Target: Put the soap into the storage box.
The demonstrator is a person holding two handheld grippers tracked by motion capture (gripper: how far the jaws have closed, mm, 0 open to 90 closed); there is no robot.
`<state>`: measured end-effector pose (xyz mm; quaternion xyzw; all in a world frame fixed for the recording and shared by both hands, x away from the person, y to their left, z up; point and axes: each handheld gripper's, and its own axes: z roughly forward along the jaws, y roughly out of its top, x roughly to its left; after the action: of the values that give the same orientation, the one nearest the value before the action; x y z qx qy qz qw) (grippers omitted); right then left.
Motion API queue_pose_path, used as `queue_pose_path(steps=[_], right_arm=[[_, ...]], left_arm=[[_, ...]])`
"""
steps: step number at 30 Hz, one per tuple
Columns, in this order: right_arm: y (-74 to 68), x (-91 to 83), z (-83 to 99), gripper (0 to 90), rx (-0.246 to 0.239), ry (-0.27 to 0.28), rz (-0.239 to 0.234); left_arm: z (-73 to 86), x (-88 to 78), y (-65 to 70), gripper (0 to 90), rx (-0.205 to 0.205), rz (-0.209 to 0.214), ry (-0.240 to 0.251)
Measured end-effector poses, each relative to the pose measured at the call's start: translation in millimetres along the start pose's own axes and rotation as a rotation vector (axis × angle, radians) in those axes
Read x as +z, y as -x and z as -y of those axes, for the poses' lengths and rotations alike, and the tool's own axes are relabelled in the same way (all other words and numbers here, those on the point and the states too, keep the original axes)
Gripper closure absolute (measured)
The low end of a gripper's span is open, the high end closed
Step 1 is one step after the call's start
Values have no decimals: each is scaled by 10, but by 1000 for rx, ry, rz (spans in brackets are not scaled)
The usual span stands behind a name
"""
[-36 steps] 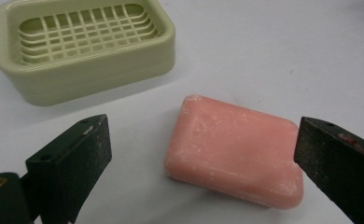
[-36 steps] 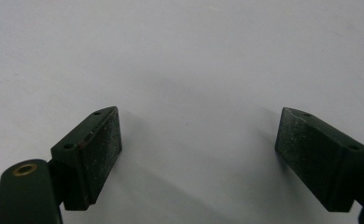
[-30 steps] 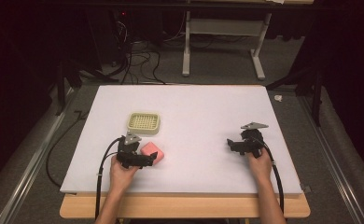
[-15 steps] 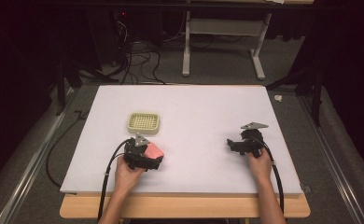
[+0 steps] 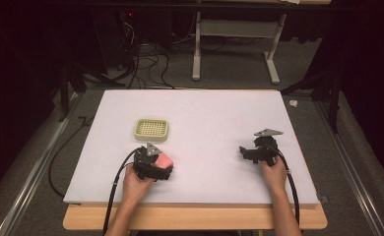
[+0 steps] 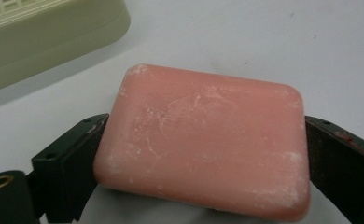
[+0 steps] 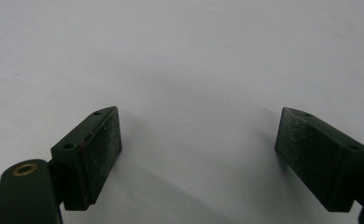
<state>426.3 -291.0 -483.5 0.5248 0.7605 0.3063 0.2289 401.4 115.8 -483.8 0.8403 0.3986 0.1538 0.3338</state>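
The pink soap bar (image 6: 203, 140) sits between the two black jaws of the left gripper (image 6: 203, 154), which press on its two short ends; its near lower edge runs out of the left gripper view, so whether it rests on the table or is lifted clear cannot be told. In the high view the soap bar (image 5: 163, 161) is half covered by the left gripper (image 5: 153, 167) and its grey plate, near the front of the white table (image 5: 205, 113). Just behind it stands a pale green soap dish (image 5: 151, 129), its slotted top bare, apart from the soap; in the left gripper view only a corner of it (image 6: 45, 37) is seen. The right gripper (image 7: 199, 154) has its jaws spread wide over bare white surface, holding nothing, well apart on the right side (image 5: 254, 153). Open tabletop lies between the grippers and toward the far edge.
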Motion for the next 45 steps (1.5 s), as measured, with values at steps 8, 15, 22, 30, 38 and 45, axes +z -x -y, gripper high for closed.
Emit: queue_pose_path(steps=[8,15,22,30,38,45], right_arm=[[0,0,0,153,-1,1,0],[-1,0,0,153,1,0,-1],[-1,1,0,153,1,1,-1],[-2,0,1,153,3,1,-1],[-2,0,1,154,3,1,0],[-2,1,0,153,3,1,-1]], left_arm=[[5,-18,-20,124,9,20,5],[29,-23,-21,136,4,18,26],[24,-38,-31,137,-5,22,29],[-4,-138,-27,138,-13,25,80],[-34,-258,-66,139,-22,32,117],[-32,-308,-82,141,-26,30,117]])
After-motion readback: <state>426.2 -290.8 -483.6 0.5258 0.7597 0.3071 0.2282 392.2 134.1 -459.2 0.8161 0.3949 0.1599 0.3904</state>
